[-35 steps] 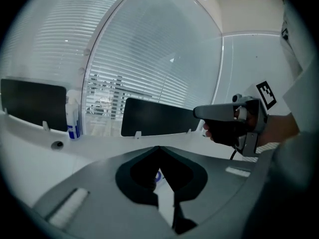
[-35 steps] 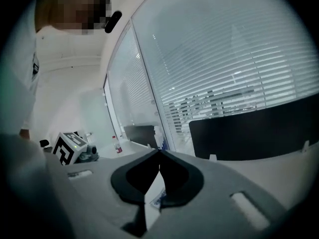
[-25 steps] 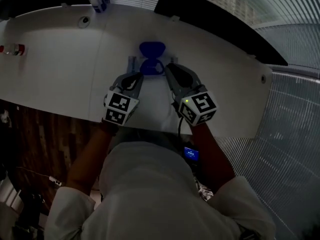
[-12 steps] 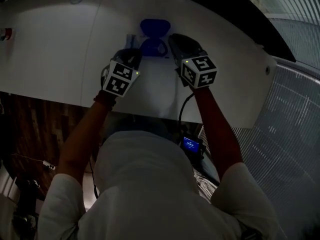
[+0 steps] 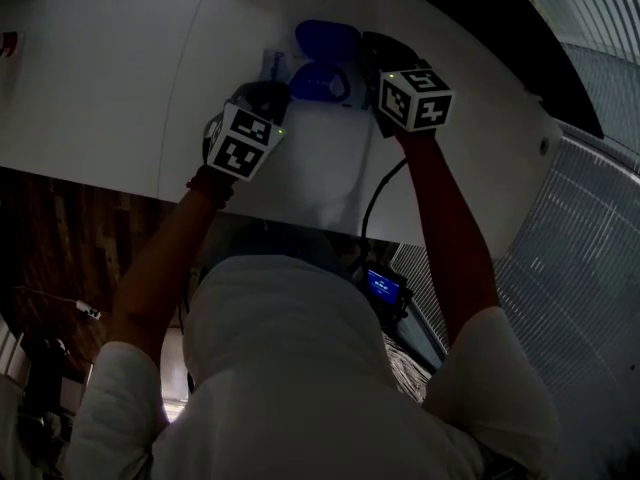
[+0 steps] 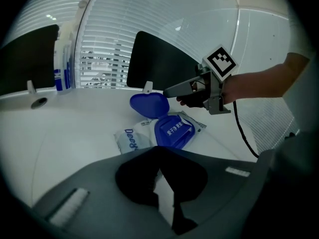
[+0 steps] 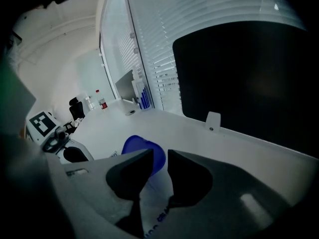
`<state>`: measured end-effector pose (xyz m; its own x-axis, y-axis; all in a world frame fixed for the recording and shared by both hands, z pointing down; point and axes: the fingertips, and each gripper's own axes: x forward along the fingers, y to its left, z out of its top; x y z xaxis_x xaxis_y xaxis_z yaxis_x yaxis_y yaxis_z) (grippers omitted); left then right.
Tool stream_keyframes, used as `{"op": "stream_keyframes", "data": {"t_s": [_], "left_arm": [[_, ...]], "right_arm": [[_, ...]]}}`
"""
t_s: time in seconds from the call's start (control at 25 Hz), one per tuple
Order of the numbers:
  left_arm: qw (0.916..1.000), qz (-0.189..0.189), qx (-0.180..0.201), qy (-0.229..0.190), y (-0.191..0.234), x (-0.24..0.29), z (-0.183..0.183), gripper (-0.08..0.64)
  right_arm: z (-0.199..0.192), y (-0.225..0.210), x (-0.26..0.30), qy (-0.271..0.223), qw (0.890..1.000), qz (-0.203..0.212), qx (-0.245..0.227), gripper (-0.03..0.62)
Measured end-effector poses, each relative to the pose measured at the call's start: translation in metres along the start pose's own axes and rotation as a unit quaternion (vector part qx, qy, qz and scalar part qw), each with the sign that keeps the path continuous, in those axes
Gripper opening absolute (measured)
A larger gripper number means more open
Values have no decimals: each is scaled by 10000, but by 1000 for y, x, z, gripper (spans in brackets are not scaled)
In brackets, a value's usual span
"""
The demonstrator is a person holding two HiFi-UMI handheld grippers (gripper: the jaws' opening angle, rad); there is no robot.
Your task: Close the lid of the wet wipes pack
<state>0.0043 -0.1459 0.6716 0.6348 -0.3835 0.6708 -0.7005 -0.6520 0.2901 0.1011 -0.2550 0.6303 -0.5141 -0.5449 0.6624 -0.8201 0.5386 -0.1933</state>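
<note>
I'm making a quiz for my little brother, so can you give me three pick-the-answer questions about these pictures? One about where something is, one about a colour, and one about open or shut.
1. Where does the wet wipes pack lie?
A) on the floor
B) on the white table
C) inside a drawer

2. What colour is the pack's lid?
A) red
B) green
C) blue

3. How is the lid right now?
A) flipped open and standing up
B) shut flat
C) torn off and gone

Answers:
1 B: the pack rests flat on the white tabletop.
2 C: the flap and the frame under it show bright blue in the left gripper view.
3 A: the flap stands up behind the opening, hinged to the pack.
</note>
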Motion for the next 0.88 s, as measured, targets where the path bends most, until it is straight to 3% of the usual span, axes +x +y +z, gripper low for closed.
{"op": "stream_keyframes", "data": {"t_s": [0.2,0.44,0.88], "left_arm": [[10000,-34,-5,31,-2,2,-6,2],[10000,-66,65,33,-4,5,-5,2],[10000,-68,37,-12,-4,5,-6,2]], "right_arm": [[-3,-6,9,105,9998,143,47,117],[-5,-2,13,199,9978,630,81,127],[4,34,-30,151,9889,1324,-663,126]]}}
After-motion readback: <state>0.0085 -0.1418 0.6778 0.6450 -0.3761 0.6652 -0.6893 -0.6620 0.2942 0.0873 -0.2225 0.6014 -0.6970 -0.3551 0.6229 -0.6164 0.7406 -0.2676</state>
